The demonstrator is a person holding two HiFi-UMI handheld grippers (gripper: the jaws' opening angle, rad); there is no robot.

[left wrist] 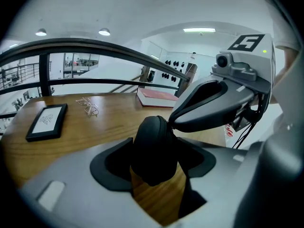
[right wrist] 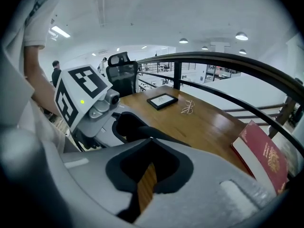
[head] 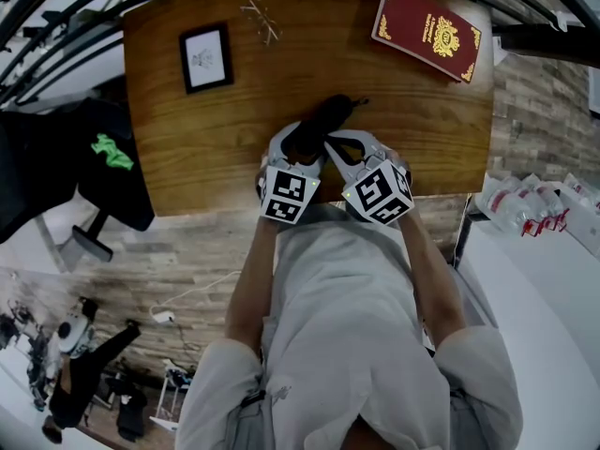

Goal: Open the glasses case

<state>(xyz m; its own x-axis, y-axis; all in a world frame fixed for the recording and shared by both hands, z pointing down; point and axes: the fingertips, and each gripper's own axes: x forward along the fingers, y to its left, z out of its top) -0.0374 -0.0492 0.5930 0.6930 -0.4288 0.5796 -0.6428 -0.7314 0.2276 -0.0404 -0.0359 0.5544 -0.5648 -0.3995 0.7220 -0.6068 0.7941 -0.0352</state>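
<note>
Bracing the glasses case (head: pixel 323 120) at the near edge of the table (head: pixel 206 148), head view: left gripper (head: pixel 302 145) and right gripper (head: pixel 334 141) both at it, lid still down.

Left gripper view: jaws spread, clamped on the case's end. Keep that firm.

Right gripper view: jaws pressed together, tips against the case, seam unclear. Probably best to catch the lid edge and lever it up slowly.

A framed picture (head: pixel 206 57) sat at the tabletop's (head: pixel 187 148) upper left, wire spectacles (head: pixel 262 20) beside it, a red book (head: pixel 428 30) at upper right.
</note>
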